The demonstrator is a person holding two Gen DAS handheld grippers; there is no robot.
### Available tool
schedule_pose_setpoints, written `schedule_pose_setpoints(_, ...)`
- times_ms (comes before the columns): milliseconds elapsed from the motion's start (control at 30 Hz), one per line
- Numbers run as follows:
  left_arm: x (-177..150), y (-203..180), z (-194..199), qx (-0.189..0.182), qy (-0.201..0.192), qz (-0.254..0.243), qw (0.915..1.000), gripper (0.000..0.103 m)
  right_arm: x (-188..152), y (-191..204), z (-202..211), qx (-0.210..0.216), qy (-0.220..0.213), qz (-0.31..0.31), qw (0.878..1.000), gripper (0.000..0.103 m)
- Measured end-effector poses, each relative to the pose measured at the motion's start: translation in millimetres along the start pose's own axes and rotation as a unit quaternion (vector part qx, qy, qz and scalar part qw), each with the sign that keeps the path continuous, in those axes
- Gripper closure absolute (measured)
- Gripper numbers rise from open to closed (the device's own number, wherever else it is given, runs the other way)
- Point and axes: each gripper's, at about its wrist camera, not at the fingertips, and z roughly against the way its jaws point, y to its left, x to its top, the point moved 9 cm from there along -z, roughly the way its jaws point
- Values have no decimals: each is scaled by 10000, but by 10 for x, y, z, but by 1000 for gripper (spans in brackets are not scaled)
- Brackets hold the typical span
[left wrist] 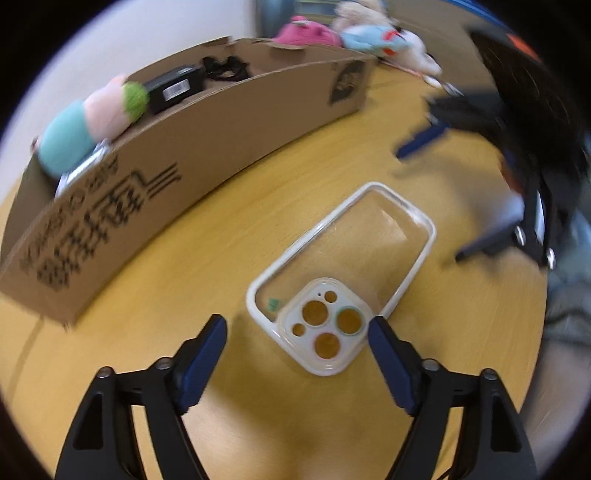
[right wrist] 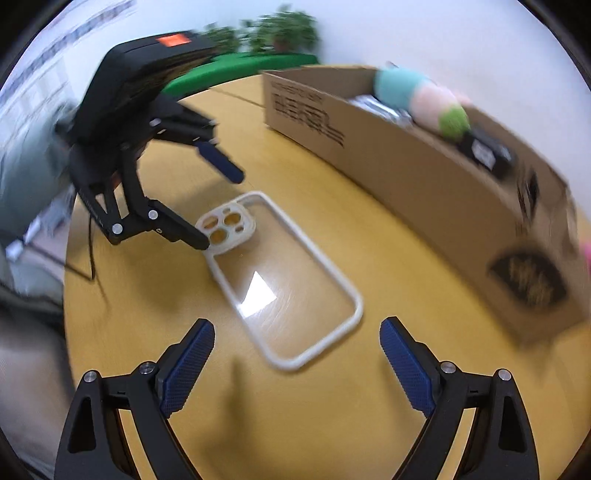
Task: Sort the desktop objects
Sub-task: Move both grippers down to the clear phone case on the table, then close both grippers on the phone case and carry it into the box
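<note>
A clear phone case with a white rim lies flat on the wooden table. My left gripper is open, its fingers either side of the case's camera end, slightly above it. My right gripper is open and empty, close to the case's other end. In the right wrist view the left gripper sits over the camera cutout. In the left wrist view the right gripper is at the far right. A cardboard box holds a plush toy and a black adapter.
The box runs along the far side of the table. More plush toys lie beyond the box's end. A green object and plants stand at the back. The table edge is to the right.
</note>
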Motion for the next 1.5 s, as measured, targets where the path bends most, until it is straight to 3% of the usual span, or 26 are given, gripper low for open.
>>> schedule_pose_setpoints(200,15,-141,-163,-14,297,-1143,9930,23,89,82,-232,888,383,603,9935,10)
schedule_pose_setpoints(333,48,-195,-192,-95,269,-1564,9873,23,-9,85,-365,604,693,1335,9868,10)
schedule_pose_setpoints(467,141,-227,-256,-196,210,-1728,9845,21,53,-36,-372,759,598,1187,9882,20)
schedule_pose_setpoints(700,131,-279,-251,-286,145,-2172,9756,21,88,-25,-306,738,517,1560,9836,21)
schedule_pose_setpoints(900,146,-413,-290,-662,199,-2440,9673,21,103,67,-246,812,549,1927,9764,22)
schedule_pose_setpoints(1067,157,-402,-324,-916,313,-2386,9663,24,123,15,-222,923,615,1879,9759,22)
schedule_pose_setpoints(1267,238,-432,-251,-815,343,-2566,9625,25,205,-50,-104,881,635,1861,9765,23)
schedule_pose_setpoints(1500,595,-381,386,-224,-132,-3006,9534,25,650,-280,434,502,286,1908,9799,23)
